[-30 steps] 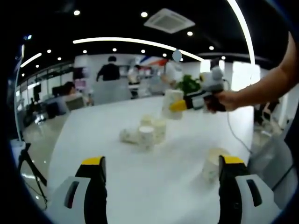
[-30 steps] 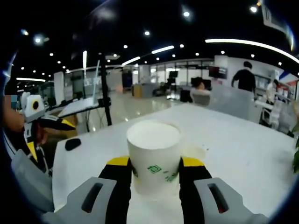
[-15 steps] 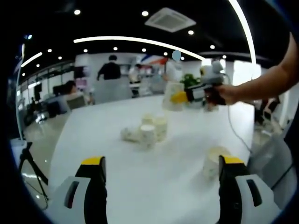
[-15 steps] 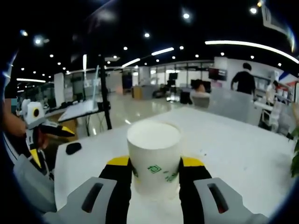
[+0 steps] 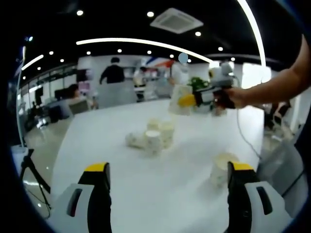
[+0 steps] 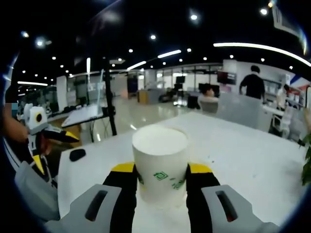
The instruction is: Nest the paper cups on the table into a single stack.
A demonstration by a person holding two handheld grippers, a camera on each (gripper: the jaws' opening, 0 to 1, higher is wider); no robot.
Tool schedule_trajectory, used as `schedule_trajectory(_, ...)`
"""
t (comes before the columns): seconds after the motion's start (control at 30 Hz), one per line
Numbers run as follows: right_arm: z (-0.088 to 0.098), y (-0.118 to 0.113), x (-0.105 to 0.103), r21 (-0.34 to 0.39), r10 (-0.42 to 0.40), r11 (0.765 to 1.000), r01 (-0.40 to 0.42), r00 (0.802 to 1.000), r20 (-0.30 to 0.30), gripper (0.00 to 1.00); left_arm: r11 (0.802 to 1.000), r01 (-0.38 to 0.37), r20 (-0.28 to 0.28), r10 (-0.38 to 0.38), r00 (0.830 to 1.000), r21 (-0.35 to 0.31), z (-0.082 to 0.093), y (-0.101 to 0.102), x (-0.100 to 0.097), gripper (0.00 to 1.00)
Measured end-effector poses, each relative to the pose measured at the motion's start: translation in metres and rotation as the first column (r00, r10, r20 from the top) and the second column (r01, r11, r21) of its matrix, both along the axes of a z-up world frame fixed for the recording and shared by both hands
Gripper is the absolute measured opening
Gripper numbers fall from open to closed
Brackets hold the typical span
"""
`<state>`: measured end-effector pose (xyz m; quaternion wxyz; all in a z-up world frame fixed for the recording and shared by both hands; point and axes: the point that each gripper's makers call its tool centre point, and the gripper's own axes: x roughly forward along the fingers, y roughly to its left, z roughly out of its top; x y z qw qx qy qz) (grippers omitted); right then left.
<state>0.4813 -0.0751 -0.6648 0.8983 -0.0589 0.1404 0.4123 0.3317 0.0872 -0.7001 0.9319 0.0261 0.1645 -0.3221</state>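
Right gripper [image 6: 161,180]: I had it clamped on a white paper cup [image 6: 161,165], a yellow-tipped jaw pressed to each side of the cup's wall; the cup stood upright with its mouth up and a small green mark facing the camera.
Same gripper from the left gripper view: it [image 5: 183,101] was raised above the far part of the table, my right hand [image 5: 232,98] around its handle, the held cup [image 5: 180,100] at its tip.
Left gripper [image 5: 168,180]: I held it spread wide with nothing between the jaws, low over the near part of the white table [image 5: 160,179].
Lone cup [image 5: 221,169]: it stood on the table just beside my left gripper's right-hand jaw; I could not tell whether they touched.
Cup cluster [image 5: 151,137]: several paper cups sat together mid-table, at least one lying on its side, well apart from both grippers.
Background: people [image 5: 113,73] stood beyond the table.
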Motion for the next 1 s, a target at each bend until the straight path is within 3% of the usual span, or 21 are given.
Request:
schedule_trajectory(0.6, 0.004, 0.003, -0.026, 0.008, 0.044, 0.999, -0.044, 0.999, -0.001, 0.36, 1.000, 0.021, 0.016, -0.021, 1.000, 0.004, 0.012, -0.009, 0.000, 0.98)
schedule_trajectory(1.0, 0.005, 0.003, -0.045, -0.005, 0.069, 0.998, -0.069, 0.998, 0.008, 0.36, 0.999, 0.020, 0.037, -0.019, 0.999, -0.029, 0.026, -0.016, 0.005, 0.98)
